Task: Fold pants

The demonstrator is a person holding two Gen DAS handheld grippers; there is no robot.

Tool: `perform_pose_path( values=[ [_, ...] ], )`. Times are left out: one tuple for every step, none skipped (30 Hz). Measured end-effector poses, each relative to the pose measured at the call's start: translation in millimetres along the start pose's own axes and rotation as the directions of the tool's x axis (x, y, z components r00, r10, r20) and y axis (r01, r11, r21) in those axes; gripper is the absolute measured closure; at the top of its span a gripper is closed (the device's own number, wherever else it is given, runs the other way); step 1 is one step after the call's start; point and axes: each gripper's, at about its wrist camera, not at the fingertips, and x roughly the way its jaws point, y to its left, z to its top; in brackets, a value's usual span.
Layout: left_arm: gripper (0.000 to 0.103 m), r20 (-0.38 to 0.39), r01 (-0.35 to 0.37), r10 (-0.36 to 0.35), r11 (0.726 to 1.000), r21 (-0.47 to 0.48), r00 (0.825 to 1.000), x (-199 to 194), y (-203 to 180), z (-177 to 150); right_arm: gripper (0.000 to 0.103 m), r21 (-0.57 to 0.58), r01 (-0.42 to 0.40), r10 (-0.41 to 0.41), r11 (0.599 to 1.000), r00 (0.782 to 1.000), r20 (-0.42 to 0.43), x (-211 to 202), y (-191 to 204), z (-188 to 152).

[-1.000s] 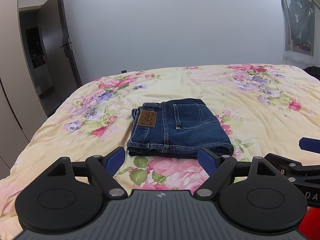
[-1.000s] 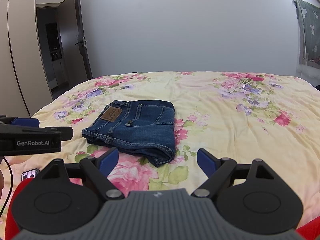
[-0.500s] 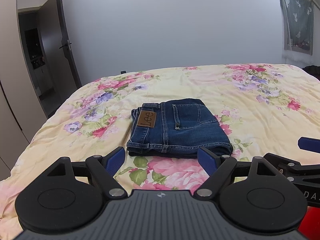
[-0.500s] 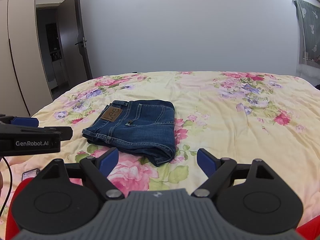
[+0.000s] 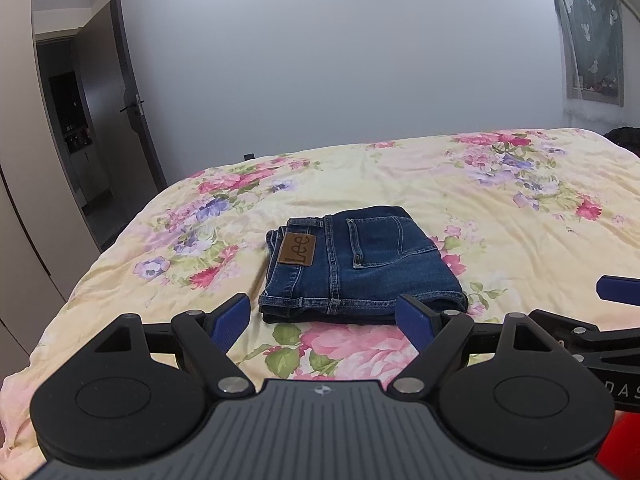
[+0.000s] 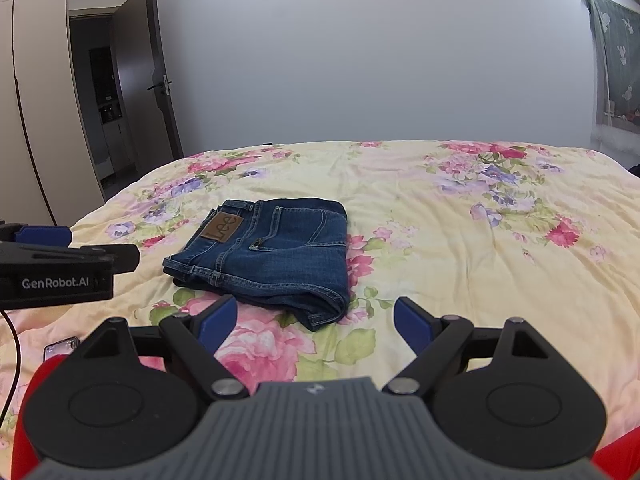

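Jeans [image 5: 360, 264] (folded) show brown "Lee" patch [image 5: 297, 250].

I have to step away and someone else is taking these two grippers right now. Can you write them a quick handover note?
Left gripper: open, empty, held above the bed short of the jeans.
Right gripper: open, empty, also short of the jeans and slightly to their right.
Jeans: lying on the floral bedspread as a compact folded stack, Lee patch and back pocket facing up; nothing touches them.
Done: the fold looks complete, edges fairly even.
Left: probably nothing beyond a check of the near edge, where the layers show.
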Motion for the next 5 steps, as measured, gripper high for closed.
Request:
perform_pose_path(
  values=[
    [0.007, -0.001, 0.002, -0.002, 1.0, -0.002, 1.0, -0.1, 0.1, -0.5, 0.021, 0.001, 0.001, -0.001, 1.0, 1.0, 0.0, 0.0, 0.0, -0.1],
    [0.007, -0.003, 0.005, -0.005, 1.0, -0.003, 1.0, -0.2, 0.3, -1.1, 0.021, 0.002, 0.001, -0.001, 1.0, 1.0, -0.001, 0.7, -0.1, 0.3],
    [0.007, -0.004, 0.006, -0.006, 1.0, -0.005, 1.0, 0.0, 0.5, -1.1, 0.021, 0.002, 0.001, -0.001, 1.0, 1.0, -0.001, 0.7, -0.1, 0.4],
    [0.007, -0.004, 0.006, -0.006, 1.0, -0.005, 1.0, -0.1, 0.6, -0.8, 0.021, 0.001, 0.001, -0.001, 1.0, 1.0, -0.001, 0.7, -0.2, 0.4],
    [0.007, -0.004, 0.006, -0.006, 1.0, -0.002, 1.0, -0.2, 0.5, -0.8, 0.021, 0.001, 0.001, -0.001, 1.0, 1.0, -0.001, 0.7, -0.1, 0.4]
  ],
)
